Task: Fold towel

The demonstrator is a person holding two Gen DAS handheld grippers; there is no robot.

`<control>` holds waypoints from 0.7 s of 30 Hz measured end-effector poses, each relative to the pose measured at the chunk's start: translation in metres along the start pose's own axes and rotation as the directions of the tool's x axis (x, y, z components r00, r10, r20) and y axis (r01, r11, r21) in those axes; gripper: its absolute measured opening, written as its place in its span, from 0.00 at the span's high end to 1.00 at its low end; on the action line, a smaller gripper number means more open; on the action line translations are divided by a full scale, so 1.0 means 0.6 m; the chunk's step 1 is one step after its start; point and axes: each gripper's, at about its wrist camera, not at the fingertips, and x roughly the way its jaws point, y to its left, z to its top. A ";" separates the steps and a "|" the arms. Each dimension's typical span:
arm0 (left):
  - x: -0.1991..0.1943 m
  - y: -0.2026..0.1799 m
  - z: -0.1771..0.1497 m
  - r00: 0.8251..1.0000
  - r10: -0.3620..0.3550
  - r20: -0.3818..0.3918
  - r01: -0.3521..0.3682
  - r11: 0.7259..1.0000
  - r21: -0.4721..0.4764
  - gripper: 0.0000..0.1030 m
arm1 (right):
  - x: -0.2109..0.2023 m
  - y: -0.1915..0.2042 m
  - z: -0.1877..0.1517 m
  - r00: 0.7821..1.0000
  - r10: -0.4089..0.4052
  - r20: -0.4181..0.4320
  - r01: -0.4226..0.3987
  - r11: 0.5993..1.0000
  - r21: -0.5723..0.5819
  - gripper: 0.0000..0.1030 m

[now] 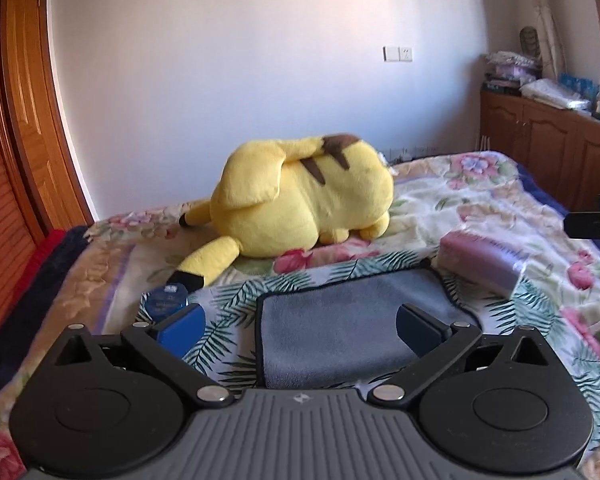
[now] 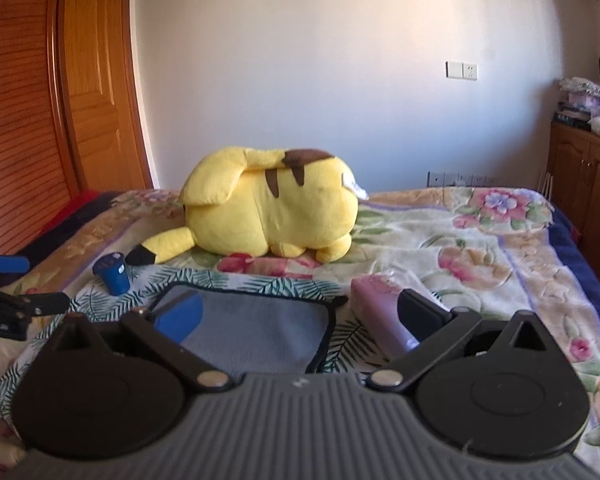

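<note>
A grey towel [image 1: 340, 320] with a dark hem lies flat on a leaf-patterned cloth [image 1: 228, 304] on the bed. It also shows in the right wrist view [image 2: 260, 328]. My left gripper [image 1: 300, 326] is open and empty, hovering over the towel's near edge. My right gripper [image 2: 300, 318] is open and empty, over the towel's right part. The left gripper's fingers [image 2: 8, 268] show at the left edge of the right wrist view. The right gripper's tip [image 1: 592, 224] shows at the right edge of the left wrist view.
A yellow plush toy [image 1: 300, 196] lies behind the towel. A small blue jar [image 2: 112, 274] stands at the towel's left. A pink-purple roll [image 1: 484, 260] lies at its right. A floral blanket [image 2: 480, 240] covers the bed. A wooden wardrobe [image 2: 40, 120] stands left, cabinets [image 1: 548, 144] right.
</note>
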 end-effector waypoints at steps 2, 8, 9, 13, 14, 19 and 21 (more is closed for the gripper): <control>-0.024 -0.003 0.011 1.000 0.001 0.011 -0.001 1.000 0.005 0.00 | -0.016 0.002 0.008 1.000 -0.003 0.011 0.003 1.000 -0.002 0.00; -0.087 -0.011 0.032 0.999 -0.003 0.034 0.003 1.000 0.003 0.00 | -0.063 0.010 0.027 0.999 -0.003 0.042 0.004 1.000 -0.010 0.00; -0.098 -0.012 0.033 0.999 -0.003 0.037 0.003 1.000 -0.001 0.00 | -0.070 0.012 0.028 0.999 -0.003 0.044 0.004 1.000 -0.011 0.00; -0.135 -0.022 0.030 0.999 -0.004 0.045 0.004 1.000 0.003 0.00 | -0.098 0.021 0.026 0.999 -0.001 0.046 0.002 1.000 -0.011 0.00; -0.143 -0.025 0.028 0.999 0.002 0.049 -0.003 1.000 0.009 0.00 | -0.103 0.024 0.025 0.999 -0.001 0.045 0.001 1.000 -0.012 0.00; -0.182 -0.032 0.014 0.997 0.023 0.069 -0.022 1.000 -0.005 0.00 | -0.126 0.034 0.011 0.999 0.006 0.034 -0.006 1.000 -0.006 0.00; -0.197 -0.033 0.008 0.997 0.023 0.076 -0.023 1.000 0.000 0.00 | -0.136 0.039 0.005 0.999 0.005 0.032 -0.005 1.000 0.002 0.00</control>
